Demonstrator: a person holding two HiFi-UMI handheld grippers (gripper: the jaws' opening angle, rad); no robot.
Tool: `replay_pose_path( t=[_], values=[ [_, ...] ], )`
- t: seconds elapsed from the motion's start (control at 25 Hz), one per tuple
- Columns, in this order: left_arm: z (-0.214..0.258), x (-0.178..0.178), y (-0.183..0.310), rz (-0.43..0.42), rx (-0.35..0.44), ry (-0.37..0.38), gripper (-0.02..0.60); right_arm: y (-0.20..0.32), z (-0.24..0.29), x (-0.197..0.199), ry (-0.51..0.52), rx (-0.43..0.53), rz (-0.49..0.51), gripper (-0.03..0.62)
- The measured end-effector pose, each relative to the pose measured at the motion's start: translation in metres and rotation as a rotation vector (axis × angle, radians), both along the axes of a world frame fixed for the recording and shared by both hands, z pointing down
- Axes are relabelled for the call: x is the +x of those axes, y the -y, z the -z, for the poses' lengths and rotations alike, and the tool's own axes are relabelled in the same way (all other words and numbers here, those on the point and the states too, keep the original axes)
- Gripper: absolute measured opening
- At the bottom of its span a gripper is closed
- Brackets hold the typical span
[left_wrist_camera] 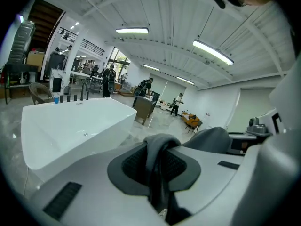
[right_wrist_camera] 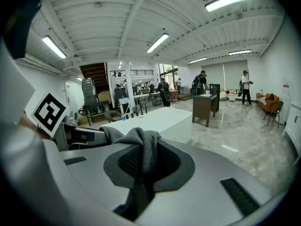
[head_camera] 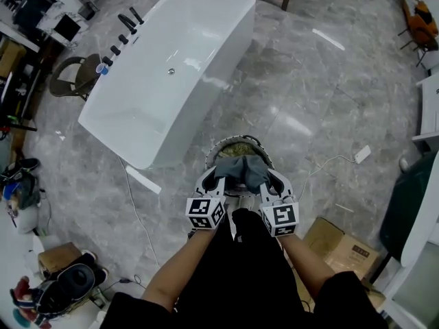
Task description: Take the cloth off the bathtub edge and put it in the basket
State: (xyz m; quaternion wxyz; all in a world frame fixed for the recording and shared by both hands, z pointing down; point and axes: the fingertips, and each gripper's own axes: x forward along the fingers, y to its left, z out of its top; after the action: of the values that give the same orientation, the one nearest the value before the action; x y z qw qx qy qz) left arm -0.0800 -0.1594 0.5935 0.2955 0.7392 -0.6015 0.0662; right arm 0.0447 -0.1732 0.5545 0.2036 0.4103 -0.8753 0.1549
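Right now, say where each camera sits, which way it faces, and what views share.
Head view: on the person's head, facing steeply down at bathtub and basket; forearms, left gripper and right gripper show.
Left gripper view: rides the left gripper, looking along its jaws toward the bathtub; jaws pinch the cloth.
Right gripper view: rides the right gripper, facing the bathtub; jaws pinch the cloth.
Shared: cloth and bathtub in all three.

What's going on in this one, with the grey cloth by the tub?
A person holds a grey cloth between two handheld grippers: the left gripper and the right gripper are each shut on one end. The cloth is off the white bathtub and hangs over the round basket on the floor, not yet released.
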Motion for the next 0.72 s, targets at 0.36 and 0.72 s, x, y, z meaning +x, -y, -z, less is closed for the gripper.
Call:
replay_pose_path(
  t=[0.36,0.72],
  values=[
    [-0.083,0.002,0.012,-0.029,-0.079,0.062,0.055,0.02,-0.081,0.002,-0.031,-0.061,-0.046,0.051],
    [-0.186,0.017,0.031,-0.141,-0.156,0.115,0.057,0.026,-0.188,-0.002,-0.079,-0.163,-0.07,0.051]
  ],
)
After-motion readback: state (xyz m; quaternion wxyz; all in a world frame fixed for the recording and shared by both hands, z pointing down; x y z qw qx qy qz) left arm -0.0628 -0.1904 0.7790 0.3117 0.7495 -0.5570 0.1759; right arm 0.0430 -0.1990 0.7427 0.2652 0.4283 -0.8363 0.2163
